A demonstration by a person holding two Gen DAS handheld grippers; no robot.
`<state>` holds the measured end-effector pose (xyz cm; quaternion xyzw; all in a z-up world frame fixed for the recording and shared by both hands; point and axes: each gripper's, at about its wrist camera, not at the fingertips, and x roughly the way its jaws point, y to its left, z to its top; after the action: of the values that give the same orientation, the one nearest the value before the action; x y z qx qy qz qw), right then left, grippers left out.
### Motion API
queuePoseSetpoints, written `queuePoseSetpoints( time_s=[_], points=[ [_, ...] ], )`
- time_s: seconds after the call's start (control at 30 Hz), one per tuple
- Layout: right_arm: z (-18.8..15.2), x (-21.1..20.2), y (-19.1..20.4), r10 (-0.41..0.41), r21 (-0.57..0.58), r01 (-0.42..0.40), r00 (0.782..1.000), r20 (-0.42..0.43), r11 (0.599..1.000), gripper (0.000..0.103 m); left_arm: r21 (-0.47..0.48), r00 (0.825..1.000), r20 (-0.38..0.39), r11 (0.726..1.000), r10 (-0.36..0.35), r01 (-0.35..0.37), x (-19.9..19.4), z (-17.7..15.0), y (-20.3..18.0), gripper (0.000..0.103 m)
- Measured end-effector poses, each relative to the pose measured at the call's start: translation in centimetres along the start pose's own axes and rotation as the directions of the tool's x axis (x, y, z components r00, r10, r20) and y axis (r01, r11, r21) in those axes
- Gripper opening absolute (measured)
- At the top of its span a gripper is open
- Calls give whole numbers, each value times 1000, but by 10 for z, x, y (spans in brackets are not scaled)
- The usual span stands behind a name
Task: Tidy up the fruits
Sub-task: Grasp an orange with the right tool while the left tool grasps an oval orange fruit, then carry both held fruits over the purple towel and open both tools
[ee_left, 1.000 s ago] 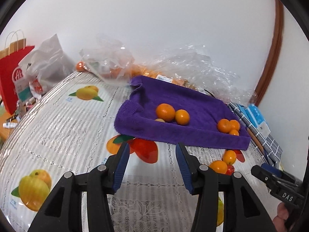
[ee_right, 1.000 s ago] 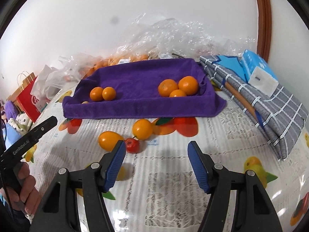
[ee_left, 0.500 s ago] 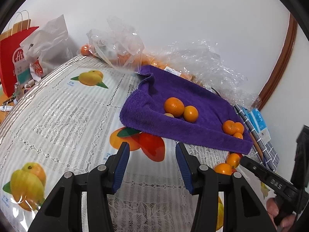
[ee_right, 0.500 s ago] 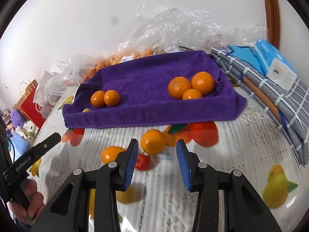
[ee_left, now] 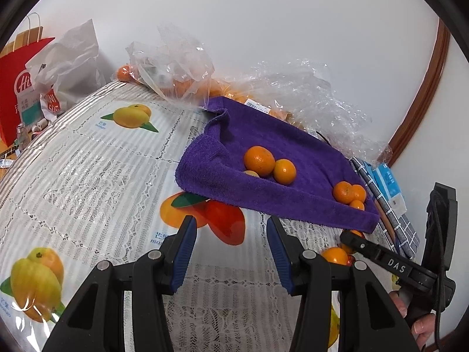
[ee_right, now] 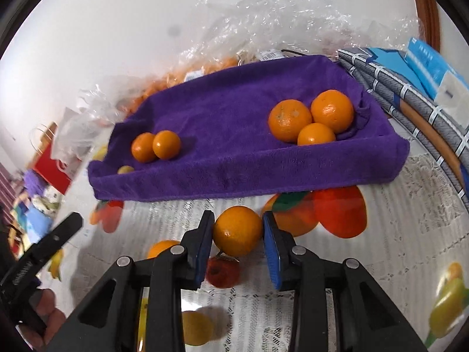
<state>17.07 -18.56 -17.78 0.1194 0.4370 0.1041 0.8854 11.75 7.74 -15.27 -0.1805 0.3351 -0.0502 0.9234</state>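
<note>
A table covered in a lacy, fruit-printed cloth [ee_left: 88, 182] carries a purple towel [ee_right: 234, 135] laid over a shallow tray shape toward the table's far edge. On the towel, fruit sits in two groups. Near its right end are three oranges [ee_right: 310, 120] touching one another. Near its left end are two smaller oranges [ee_right: 155, 146] side by side, with a tiny yellowish fruit [ee_right: 125, 169] just beside them at the towel's front left corner.

The right gripper [ee_right: 238, 234] is low over the table, just in front of the towel's front edge. Its blue-padded fingers [ee_right: 271, 249] bracket a loose orange [ee_right: 237, 230]; the pads look to be at or very near its skin, though whether they are actually pressing is hard to tell from this angle. The orange appears to rest on the table, not lifted.

The left gripper [ee_left: 230, 252] hovers over bare cloth near the table's middle, its fingers spread wide and holding nothing.

Several fruits remain loose on the table near the right gripper: a second orange [ee_right: 162, 248] to its left, a small red fruit [ee_right: 221, 272] just beneath the bracketed orange, and a yellow fruit [ee_right: 195, 327] nearer the front edge.

As a judgement, the sorting is roughly half done: six pieces are on the towel, about four are still off it.
</note>
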Motion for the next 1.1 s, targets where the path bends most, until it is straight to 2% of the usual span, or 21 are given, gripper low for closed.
queuePoseSetpoints(
  time_s=[0.1, 0.17, 0.23, 0.3, 0.4, 0.53, 0.73, 0.77, 0.8, 0.83, 1.0, 1.1],
  points=[
    [-1, -10, -3, -15, 0, 15, 999, 32, 1000, 33, 17, 1000, -7, 1000, -19, 19, 0, -2, -4, 47],
    [-4, -19, -5, -63, -18, 64, 996, 69, 998, 33, 46, 998, -26, 998, -50, 51, 2, -4, -11, 47],
    [-8, -31, -10, -89, -29, 93, 991, 102, 995, 33, 96, 991, -66, 988, -113, 120, 5, -7, -23, 47],
    [-12, -43, -20, -93, -20, 96, 988, 121, 995, 33, 172, 976, -130, 966, -173, 194, 10, -13, -45, 47],
    [-24, -58, -40, -91, -6, 92, 987, 132, 996, 33, 238, 960, -195, 940, -201, 245, 20, -19, -75, 47],
    [-33, -69, -62, -93, 30, 90, 986, 137, 996, 33, 270, 958, -221, 933, -181, 239, 35, -23, -98, 47],
    [-37, -74, -66, -95, 43, 89, 983, 156, 995, 33, 282, 943, -275, 921, -189, 267, 47, -27, -108, 47],
    [-37, -74, -63, -99, 30, 96, 983, 156, 995, 33, 283, 943, -281, 924, -176, 256, 51, -28, -108, 45],
    [-37, -72, -59, -98, 8, 98, 984, 152, 995, 33, 278, 941, -296, 928, -162, 247, 54, -28, -108, 37],
    [-37, -71, -56, -90, -11, 93, 985, 149, 996, 33, 269, 939, -298, 929, -171, 255, 55, -28, -107, 37],
    [-37, -71, -55, -81, -15, 84, 985, 151, 996, 33, 214, 929, -274, 926, -250, 312, 49, -24, -97, 37],
    [-38, -72, -56, -79, -7, 81, 984, 157, 997, 33, 181, 934, -230, 931, -272, 316, 44, -21, -91, 37]
  ],
)
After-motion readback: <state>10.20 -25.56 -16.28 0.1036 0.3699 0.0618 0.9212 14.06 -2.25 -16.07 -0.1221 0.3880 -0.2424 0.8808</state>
